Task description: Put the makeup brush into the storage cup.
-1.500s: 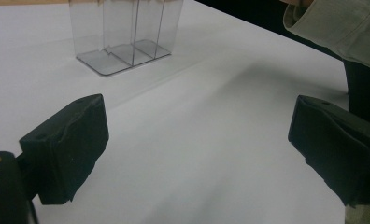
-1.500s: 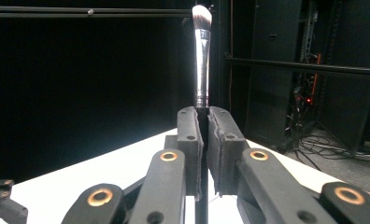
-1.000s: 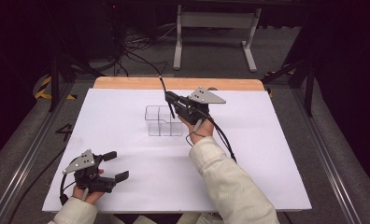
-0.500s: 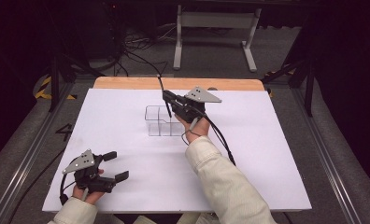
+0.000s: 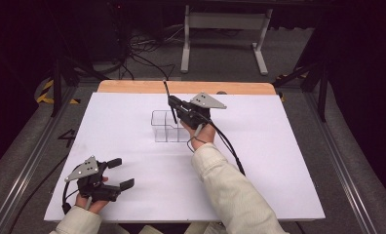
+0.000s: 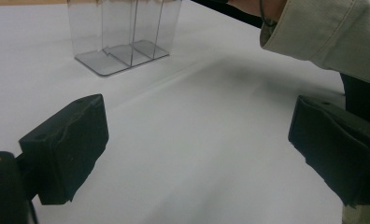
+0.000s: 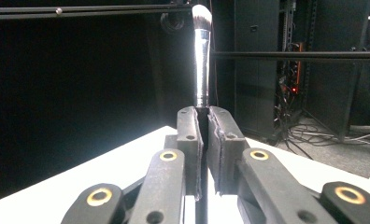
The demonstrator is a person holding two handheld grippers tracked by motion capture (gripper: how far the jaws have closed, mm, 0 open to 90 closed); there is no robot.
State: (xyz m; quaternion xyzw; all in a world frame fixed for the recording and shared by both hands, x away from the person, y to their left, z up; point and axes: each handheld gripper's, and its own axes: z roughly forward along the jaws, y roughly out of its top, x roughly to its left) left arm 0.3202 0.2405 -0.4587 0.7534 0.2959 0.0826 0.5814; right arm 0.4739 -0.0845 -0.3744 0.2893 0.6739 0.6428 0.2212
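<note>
Right tongs (image 7: 202,135) clenched on a makeup brush (image 7: 202,60), long axis near upright, bristles up (handle end hidden between the jaws), just above the clear divided organizer (image 5: 167,127) mid-surface. Left tongs (image 5: 117,173) released, resting on the white surface (image 5: 279,161), near left.

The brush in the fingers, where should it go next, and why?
Probably straight down into the clear organizer. The right gripper is shut on the makeup brush, which stands upright with its bristles on top, just above the organizer's compartments. The left gripper rests open, apart from it.
</note>
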